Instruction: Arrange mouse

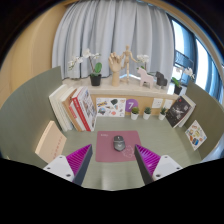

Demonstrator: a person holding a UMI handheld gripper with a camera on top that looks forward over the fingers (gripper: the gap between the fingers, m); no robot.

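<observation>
The gripper [112, 166] sits at the bottom centre of the frame with its two fingers spread wide apart, holding nothing; the magenta pads [78, 159] face each other across an open gap. Just ahead of the fingers, slightly below the middle of the frame, a grey mouse [120, 145] rests on a dark purple mouse mat [116, 144] that lies flat on the greenish desk [170, 140]. The mouse lies near the middle of the mat, not touched by either finger. At the lower left, a tan cardboard box [50, 144] stands on the desk beside the left finger. Left of centre, a row of books [78, 108] stands upright. Along the back of the desk runs a low wooden shelf [125, 92], carrying a potted orchid [95, 72] at upper left and a wooden hand model [115, 68] near the top centre. Small potted plants [134, 114] stand below the shelf. Pale curtains [115, 30] hang behind everything.
</observation>
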